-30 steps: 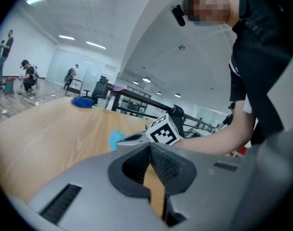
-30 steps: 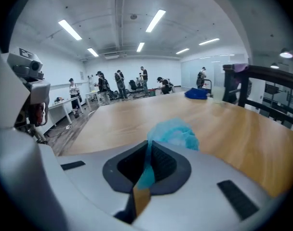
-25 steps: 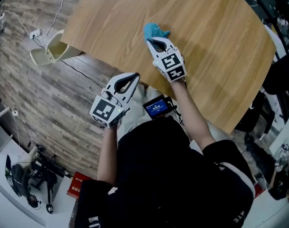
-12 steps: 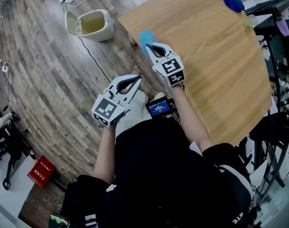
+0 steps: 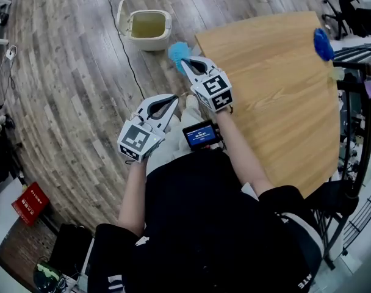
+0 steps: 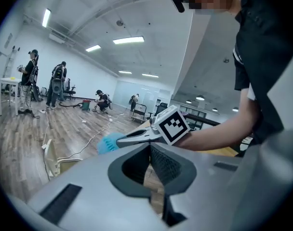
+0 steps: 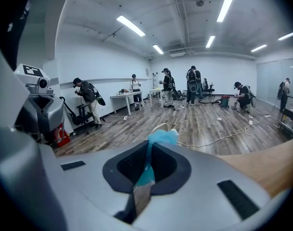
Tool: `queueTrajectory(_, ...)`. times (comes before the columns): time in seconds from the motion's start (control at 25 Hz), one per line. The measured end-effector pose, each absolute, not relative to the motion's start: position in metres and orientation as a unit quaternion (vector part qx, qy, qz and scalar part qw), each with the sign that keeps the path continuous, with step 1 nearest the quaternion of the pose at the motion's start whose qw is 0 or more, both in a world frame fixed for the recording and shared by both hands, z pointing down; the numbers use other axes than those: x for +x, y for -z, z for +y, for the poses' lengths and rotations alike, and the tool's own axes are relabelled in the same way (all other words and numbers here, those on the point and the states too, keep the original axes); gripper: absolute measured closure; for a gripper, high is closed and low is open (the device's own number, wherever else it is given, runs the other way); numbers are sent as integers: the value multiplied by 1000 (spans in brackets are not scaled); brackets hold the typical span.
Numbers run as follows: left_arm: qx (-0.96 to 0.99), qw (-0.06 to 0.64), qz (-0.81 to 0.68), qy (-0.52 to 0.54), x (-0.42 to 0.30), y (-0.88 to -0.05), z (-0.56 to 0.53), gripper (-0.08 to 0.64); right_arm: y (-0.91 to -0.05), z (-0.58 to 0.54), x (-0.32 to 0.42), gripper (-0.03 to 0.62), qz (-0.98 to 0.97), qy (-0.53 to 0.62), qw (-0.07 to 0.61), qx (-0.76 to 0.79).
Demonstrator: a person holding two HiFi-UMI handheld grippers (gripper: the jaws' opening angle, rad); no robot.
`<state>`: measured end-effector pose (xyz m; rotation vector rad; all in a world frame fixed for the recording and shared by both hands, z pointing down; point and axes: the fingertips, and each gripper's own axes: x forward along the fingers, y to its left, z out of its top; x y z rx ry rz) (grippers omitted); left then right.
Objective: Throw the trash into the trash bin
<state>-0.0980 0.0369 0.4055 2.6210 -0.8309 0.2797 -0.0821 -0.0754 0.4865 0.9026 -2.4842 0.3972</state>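
The trash bin [image 5: 150, 43] stands on the wooden floor [image 5: 63, 102].

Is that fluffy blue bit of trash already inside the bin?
No, the blue trash is pinched in the right gripper above the floor, short of the trash bin.

The wooden table [image 5: 277, 96] fills the upper right. Just off its left corner, the right gripper [image 5: 184, 63] pinches a blue trash wad [image 5: 176, 52] above the floor. The open cream trash bin [image 5: 147, 28] stands on the floor near that corner. The left gripper [image 5: 171, 98] hangs left of the table. 1 blue object [image 5: 323, 44] lies at the table's far right edge.
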Motion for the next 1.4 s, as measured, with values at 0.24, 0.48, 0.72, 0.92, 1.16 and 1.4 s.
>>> queueTrajectory(0.24, 914, 223, -326, -89, -129, -421, -14, 552, -499, -132, -120, 594, -910, -154, 234, 304)
queueTrajectory(0.48, 908, 226, -335, -109, -148, -436, -101, 552, -532, -219, -147, 594, -912, -176, 230, 290)
queueTrajectory(0.72, 903, 262, -326, -96, -180, -431, -202, 552, -543, -306, -178, 594, -905, -208, 237, 287)
queueTrajectory(0.92, 903, 257, -313, -142, -175, -459, -231, 552, -570, -340, -185, 594, -903, -223, 241, 276)
queueTrajectory(1.16, 895, 279, -313, -152, -197, -498, -250, 552, -617, -361, -201, 594, -895, -239, 259, 274)
queueTrajectory(1.4, 895, 297, -287, -169, -224, -553, -265, 552, -689, -353, -219, 594, -881, -268, 286, 267)
